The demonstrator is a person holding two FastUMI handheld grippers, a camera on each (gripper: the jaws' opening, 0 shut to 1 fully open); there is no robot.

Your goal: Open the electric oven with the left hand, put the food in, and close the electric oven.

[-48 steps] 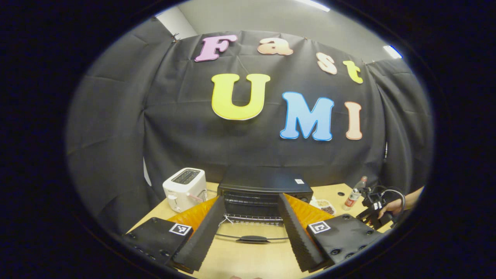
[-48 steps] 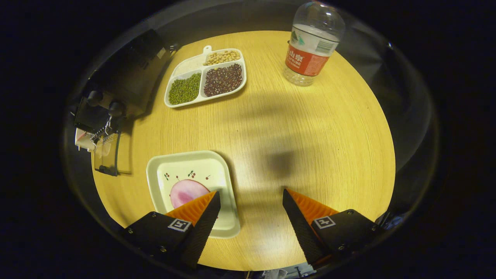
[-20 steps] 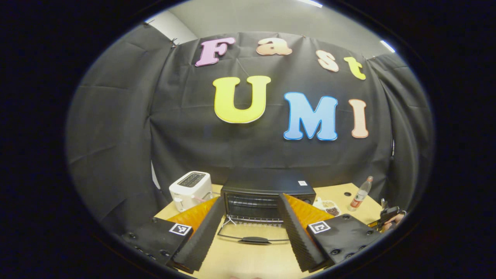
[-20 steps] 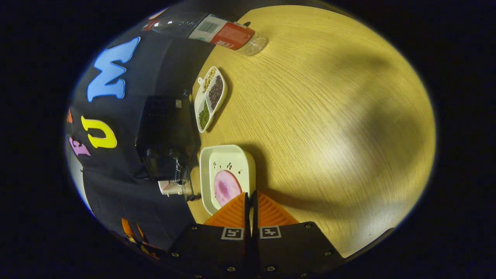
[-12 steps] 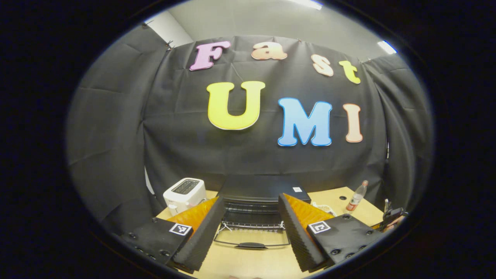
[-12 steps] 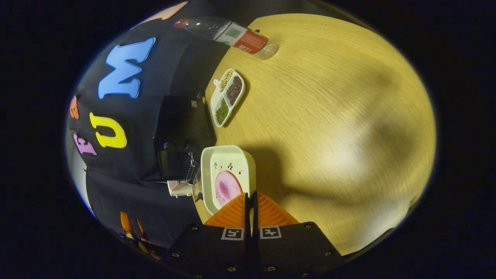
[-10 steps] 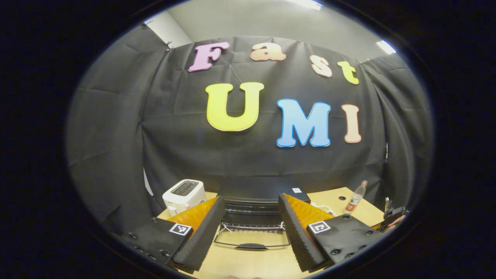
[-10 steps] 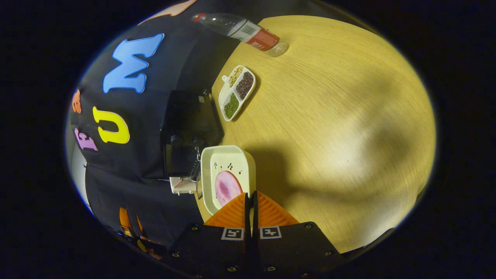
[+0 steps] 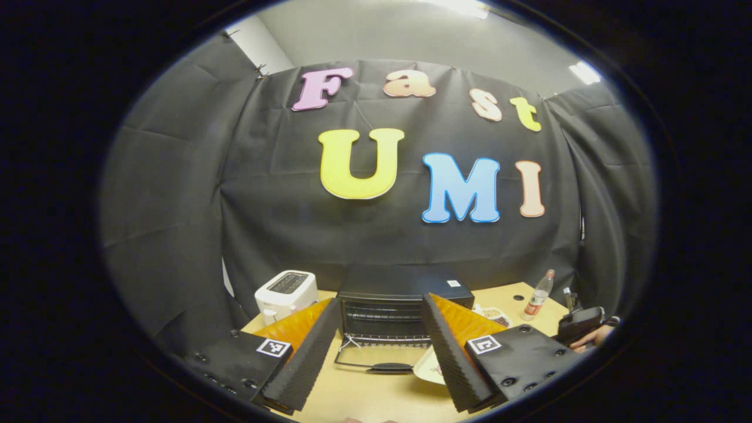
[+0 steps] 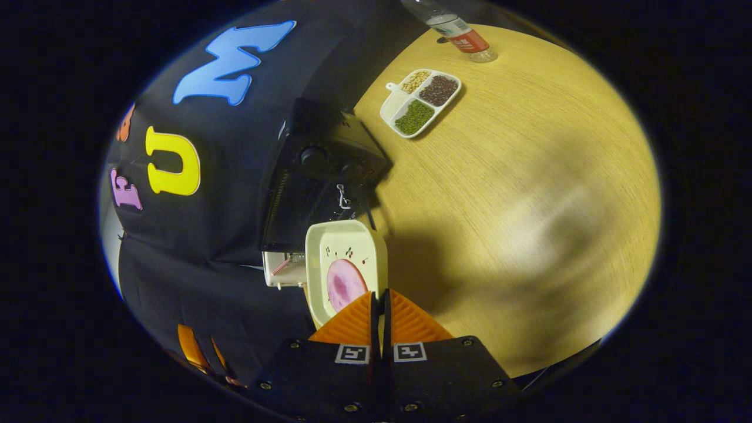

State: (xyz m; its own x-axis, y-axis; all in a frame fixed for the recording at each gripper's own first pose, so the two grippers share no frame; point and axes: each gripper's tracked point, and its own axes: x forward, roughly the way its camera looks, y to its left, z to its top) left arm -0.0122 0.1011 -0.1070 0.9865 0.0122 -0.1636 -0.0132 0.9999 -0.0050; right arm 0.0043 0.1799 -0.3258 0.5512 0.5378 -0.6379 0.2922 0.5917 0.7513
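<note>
Lower centre of right gripper view: right gripper [image 10: 379, 305] clenched on rim of plate [image 10: 329, 247] carrying food [image 10: 343, 285]. Plate rigid, likely slippery, tips easily (hold level). Oven [image 9: 390, 305] mid-frame, door down. Left gripper [image 9: 376, 346] released.

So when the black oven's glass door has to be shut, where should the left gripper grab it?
Probably the dark bar handle on the glass door's front edge. The door lies folded down flat from the black electric oven, so that bar is its nearest, freest part. The open left gripper could come from the front, its own side, and lift.
</note>
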